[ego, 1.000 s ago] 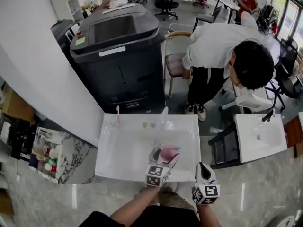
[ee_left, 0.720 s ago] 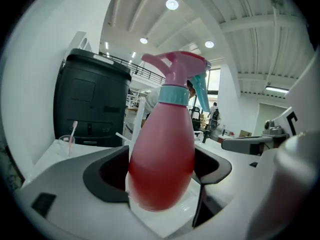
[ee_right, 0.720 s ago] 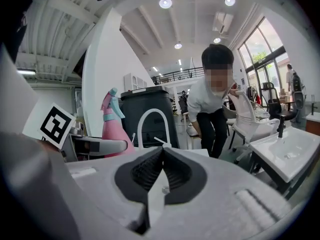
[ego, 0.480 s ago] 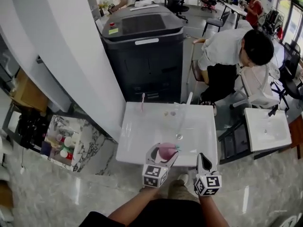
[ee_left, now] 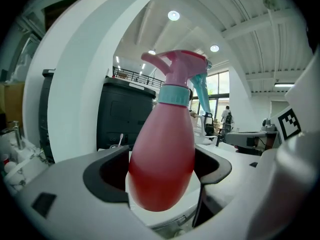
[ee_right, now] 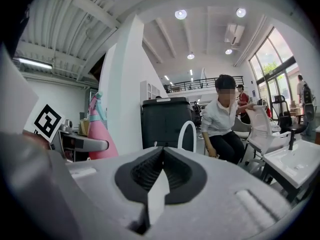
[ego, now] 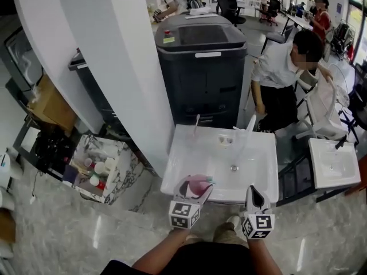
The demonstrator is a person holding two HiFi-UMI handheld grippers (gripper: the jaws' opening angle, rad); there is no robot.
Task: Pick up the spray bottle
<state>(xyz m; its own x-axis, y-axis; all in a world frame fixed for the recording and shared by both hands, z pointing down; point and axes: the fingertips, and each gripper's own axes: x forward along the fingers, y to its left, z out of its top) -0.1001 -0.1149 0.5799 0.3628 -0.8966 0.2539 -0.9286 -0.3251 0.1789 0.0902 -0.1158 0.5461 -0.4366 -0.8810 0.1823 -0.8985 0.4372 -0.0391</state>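
the spray bottle (ee_left: 165, 134) stood upright, clenched in the left gripper (ego: 192, 191); right gripper (ego: 256, 202), near right, was closed on nothing.

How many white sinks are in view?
2. One sink sits just ahead of the left hand-held gripper holding the spray bottle; the other sink stands at the far right. More may be out of frame.

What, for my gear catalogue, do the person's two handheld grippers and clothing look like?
The left gripper and right gripper have pale grey plastic bodies with black pads inside the jaws. Each carries a white cube printed with black square markers. The person wears dark clothing, forearms uncovered.
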